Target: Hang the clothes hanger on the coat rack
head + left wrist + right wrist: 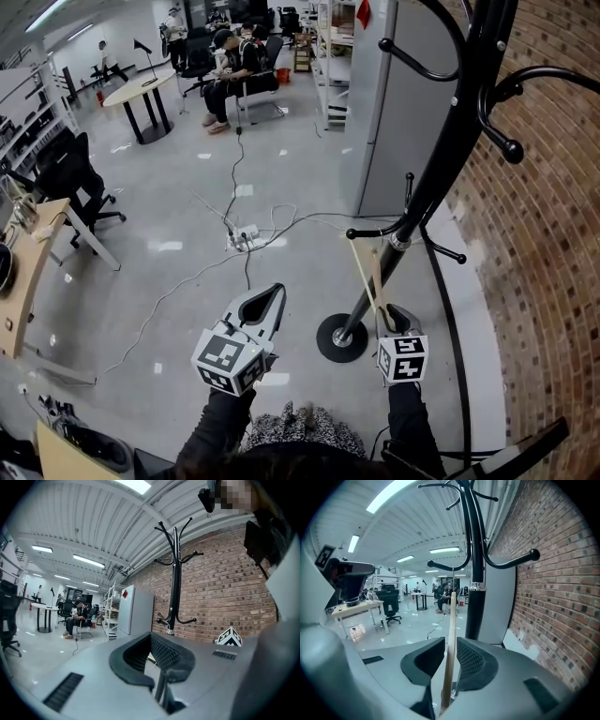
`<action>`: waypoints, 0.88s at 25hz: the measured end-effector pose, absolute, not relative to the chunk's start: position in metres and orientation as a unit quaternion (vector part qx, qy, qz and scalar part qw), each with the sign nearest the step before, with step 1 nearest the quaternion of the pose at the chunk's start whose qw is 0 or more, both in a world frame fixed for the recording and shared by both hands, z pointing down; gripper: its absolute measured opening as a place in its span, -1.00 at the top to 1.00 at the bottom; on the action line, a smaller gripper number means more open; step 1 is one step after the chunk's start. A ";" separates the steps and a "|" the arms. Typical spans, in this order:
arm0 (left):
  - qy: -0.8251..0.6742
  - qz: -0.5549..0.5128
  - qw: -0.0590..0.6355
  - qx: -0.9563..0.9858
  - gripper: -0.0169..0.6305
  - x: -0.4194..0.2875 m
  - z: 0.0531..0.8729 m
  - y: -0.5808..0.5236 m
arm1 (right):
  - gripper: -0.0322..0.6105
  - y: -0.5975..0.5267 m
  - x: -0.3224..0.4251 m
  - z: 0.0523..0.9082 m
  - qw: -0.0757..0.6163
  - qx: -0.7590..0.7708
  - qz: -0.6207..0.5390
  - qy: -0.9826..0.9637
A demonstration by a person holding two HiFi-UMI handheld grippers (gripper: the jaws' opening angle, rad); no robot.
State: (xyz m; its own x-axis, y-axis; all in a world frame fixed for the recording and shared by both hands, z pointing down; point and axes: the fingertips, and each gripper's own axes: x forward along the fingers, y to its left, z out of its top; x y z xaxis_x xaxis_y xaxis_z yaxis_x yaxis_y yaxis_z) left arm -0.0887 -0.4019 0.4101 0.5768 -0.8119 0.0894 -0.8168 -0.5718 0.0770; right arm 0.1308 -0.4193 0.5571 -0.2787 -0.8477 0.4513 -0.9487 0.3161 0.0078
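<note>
A black coat rack (441, 159) rises from its round base (340, 339) beside the brick wall, with curved pegs low and high. My right gripper (389, 314) is shut on a wooden clothes hanger (368, 272), which points up toward the low peg (375, 232). In the right gripper view the hanger (451, 634) stands edge-on between the jaws of the right gripper (451, 657), just left of the rack pole (474, 573). Its wire hook reaches up near a peg; I cannot tell whether it touches. My left gripper (265, 298) is open and empty, left of the base.
A grey cabinet (389, 103) stands behind the rack and a brick wall (544, 234) runs along the right. Cables and a power strip (242, 239) lie on the floor ahead. Farther off are a round table (141, 94), seated people (234, 66) and an office chair (70, 178).
</note>
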 end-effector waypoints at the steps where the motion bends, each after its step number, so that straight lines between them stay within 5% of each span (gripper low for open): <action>1: -0.459 0.023 0.053 0.887 0.92 -0.088 0.409 -0.400 | 0.68 -0.418 0.132 0.554 0.190 0.571 0.128 -0.788; 17: -0.449 0.018 0.035 0.893 0.92 -0.065 0.394 -0.349 | 0.69 -0.359 0.150 0.426 0.075 0.584 0.035 -0.808; 22: -0.441 0.016 0.032 0.897 0.92 -0.040 0.390 -0.312 | 0.86 -0.319 0.163 0.407 0.054 0.590 0.017 -0.805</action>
